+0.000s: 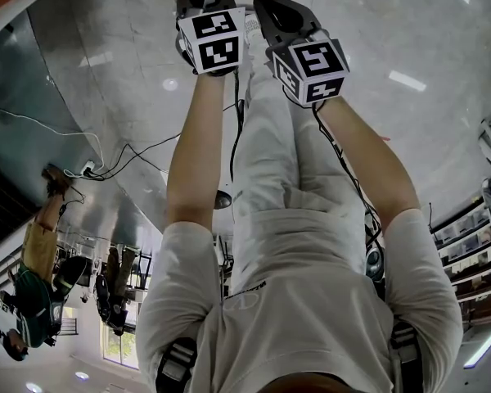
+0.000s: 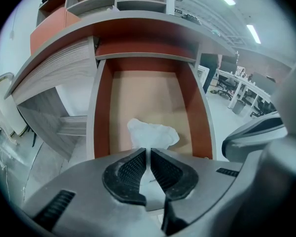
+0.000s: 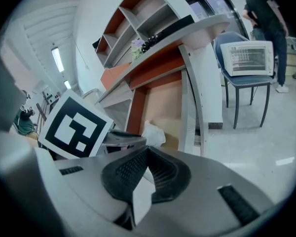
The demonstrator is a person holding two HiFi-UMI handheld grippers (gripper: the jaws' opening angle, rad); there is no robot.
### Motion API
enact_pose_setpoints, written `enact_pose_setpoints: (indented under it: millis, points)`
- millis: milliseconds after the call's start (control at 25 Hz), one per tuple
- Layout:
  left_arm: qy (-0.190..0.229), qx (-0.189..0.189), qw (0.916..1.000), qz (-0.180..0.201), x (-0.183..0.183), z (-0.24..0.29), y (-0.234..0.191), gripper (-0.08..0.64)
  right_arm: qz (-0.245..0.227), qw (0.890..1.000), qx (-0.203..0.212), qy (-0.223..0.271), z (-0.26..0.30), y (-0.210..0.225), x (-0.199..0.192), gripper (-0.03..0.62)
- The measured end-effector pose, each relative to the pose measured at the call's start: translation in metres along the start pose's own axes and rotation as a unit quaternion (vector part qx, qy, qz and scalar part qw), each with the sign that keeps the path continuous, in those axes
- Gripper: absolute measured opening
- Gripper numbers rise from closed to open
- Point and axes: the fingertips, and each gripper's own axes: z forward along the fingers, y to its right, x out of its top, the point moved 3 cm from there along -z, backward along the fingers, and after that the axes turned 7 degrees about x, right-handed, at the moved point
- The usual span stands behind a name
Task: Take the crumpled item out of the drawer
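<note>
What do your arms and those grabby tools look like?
The left tool and the right tool look alike: smooth grey, each with two black pads covered in tiny bumps. Each carries a cube with black-and-white square markers. Thin black cables run along the arms. The person wears a white T-shirt with short sleeves.

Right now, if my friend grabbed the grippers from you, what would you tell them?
Left gripper: shut on the near edge of the white crumpled item.
Right gripper: shut, nothing in it, beside the left one.
Things: the drawer is pulled open; the crumpled item is inside it, near the front.
Done: drawer open, item pinched.
Left: lift the item up and out of the drawer. Go gently, the pinch looks thin.
</note>
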Motion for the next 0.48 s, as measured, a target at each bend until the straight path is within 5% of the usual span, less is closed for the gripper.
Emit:
enact_pose_setpoints:
  millis: [480]
  points:
    - [0.012,-0.002,0.9999,-0.001,0.013,-0.020,-0.002,0.031,-0.023,1.000,0.010,0.000,-0.012,-0.012,0.017,0.002]
